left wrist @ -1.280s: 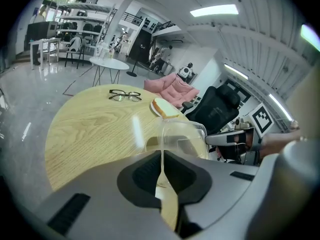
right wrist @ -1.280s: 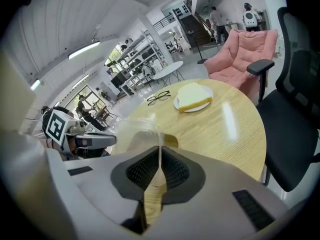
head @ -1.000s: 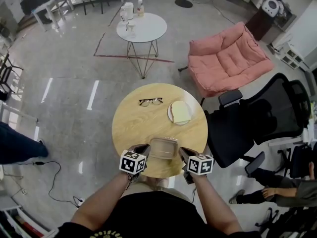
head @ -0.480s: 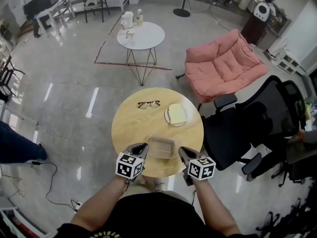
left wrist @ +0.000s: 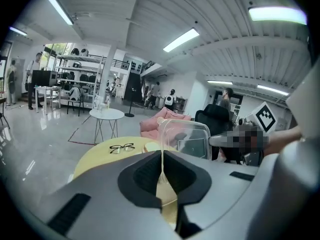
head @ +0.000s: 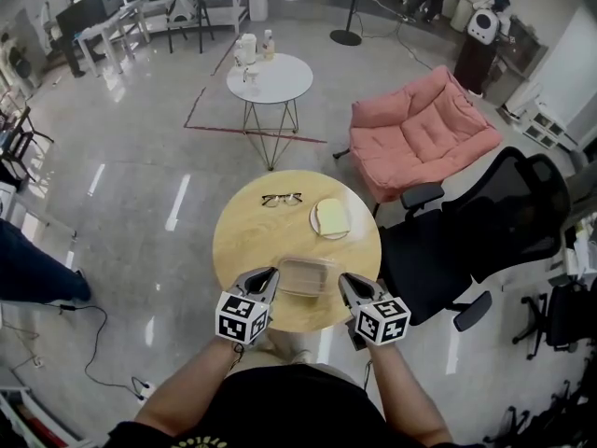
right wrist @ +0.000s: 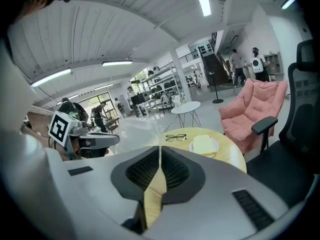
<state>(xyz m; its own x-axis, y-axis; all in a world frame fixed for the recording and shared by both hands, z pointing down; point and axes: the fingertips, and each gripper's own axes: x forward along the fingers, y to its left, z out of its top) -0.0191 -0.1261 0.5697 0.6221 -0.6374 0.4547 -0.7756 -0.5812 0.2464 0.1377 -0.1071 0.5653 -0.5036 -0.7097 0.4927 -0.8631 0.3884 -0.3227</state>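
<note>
A clear plastic container is held between both grippers above the near edge of a round wooden table. My left gripper is shut on its left rim, and its jaws pinch the thin clear wall. My right gripper is shut on the right rim; the closed jaws show the hazy container just beyond them. The container looks empty. Each gripper sees the other across it: the right gripper and the left gripper.
Black glasses and a plate with a slice of bread lie on the table's far half. A black office chair stands at the right, a pink armchair behind it. A white side table stands farther back.
Both grippers have risen and tipped upward with the container; the tabletop now sits lower and smaller in both gripper views. The glasses and plate have not moved.
</note>
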